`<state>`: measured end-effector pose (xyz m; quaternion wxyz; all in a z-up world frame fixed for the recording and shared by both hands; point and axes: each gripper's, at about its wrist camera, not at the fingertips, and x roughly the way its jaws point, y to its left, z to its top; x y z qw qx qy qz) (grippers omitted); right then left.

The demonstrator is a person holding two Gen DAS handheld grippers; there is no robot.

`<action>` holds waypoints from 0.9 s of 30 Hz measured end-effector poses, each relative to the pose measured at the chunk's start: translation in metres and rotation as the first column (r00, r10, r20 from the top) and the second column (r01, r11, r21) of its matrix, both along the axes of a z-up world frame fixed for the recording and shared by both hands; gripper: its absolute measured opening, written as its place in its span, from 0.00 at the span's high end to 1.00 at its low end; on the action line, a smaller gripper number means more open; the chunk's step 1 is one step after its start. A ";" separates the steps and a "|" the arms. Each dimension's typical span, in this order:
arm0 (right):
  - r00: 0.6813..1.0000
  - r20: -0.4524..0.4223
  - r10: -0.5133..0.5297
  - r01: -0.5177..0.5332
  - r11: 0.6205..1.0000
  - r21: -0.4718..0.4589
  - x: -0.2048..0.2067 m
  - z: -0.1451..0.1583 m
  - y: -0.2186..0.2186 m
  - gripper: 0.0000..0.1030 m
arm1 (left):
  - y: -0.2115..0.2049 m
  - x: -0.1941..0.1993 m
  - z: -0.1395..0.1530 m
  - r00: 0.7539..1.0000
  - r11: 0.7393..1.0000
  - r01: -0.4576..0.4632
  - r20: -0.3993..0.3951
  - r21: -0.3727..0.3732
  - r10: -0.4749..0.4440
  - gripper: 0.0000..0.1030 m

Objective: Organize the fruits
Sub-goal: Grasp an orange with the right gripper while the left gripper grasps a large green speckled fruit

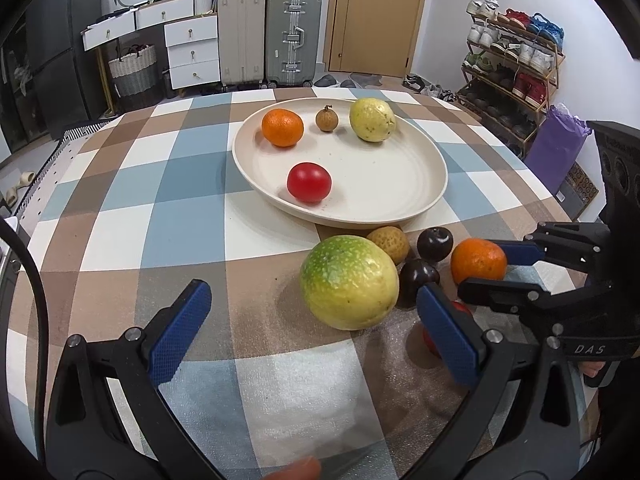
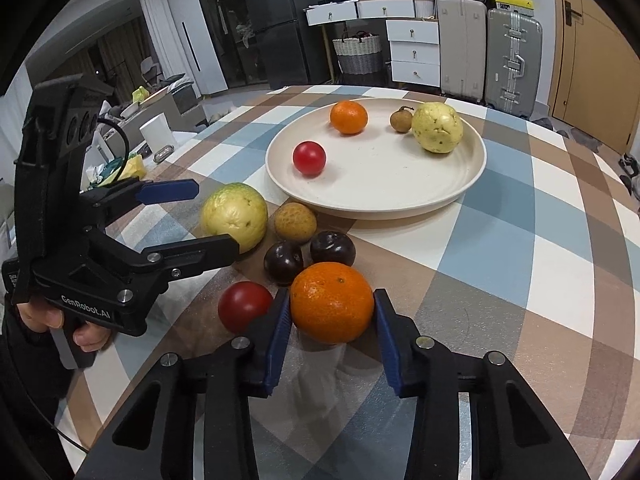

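Observation:
My right gripper (image 2: pixel 332 310) is shut on an orange (image 2: pixel 332 307) that rests on the checked tablecloth; both blue pads press its sides. It shows at the right in the left wrist view, right gripper (image 1: pixel 500 268) around the orange (image 1: pixel 478 266). My left gripper (image 1: pixel 312 286) stands open, its tips either side of a big green-yellow guava (image 1: pixel 348 282) without pressing it. Beside these lie a brown fruit (image 2: pixel 295 221), two dark plums (image 2: pixel 283 261) and a red tomato (image 2: pixel 245 306). The cream plate (image 2: pixel 380 188) holds an orange (image 2: pixel 348 117), a tomato (image 2: pixel 309 158), a small brown fruit (image 2: pixel 401 119) and a guava (image 2: pixel 437 128).
The table's far edge (image 1: pixel 280 90) runs just behind the plate, with suitcases (image 1: pixel 294 36) and drawers beyond. A shoe rack (image 1: pixel 516 64) stands at the right. A person's hand (image 2: pixel 86 334) holds the left gripper's handle.

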<state>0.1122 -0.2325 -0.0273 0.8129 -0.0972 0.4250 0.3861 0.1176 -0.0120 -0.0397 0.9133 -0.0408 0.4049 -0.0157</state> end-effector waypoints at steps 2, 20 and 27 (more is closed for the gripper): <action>1.000 0.008 -0.015 0.015 1.000 0.014 0.001 0.003 -0.003 0.60 | 0.000 0.000 0.000 1.000 1.000 0.000 0.003 0.002 0.000 0.00; 0.996 0.031 -0.085 0.083 0.994 0.072 0.009 0.012 -0.014 0.60 | 0.004 0.003 -0.003 0.999 0.992 0.050 0.003 -0.118 -0.050 0.46; 0.996 0.034 -0.084 0.082 0.994 0.071 0.008 0.011 -0.013 0.60 | -0.002 -0.002 0.001 0.996 0.989 0.086 0.032 -0.117 -0.083 0.53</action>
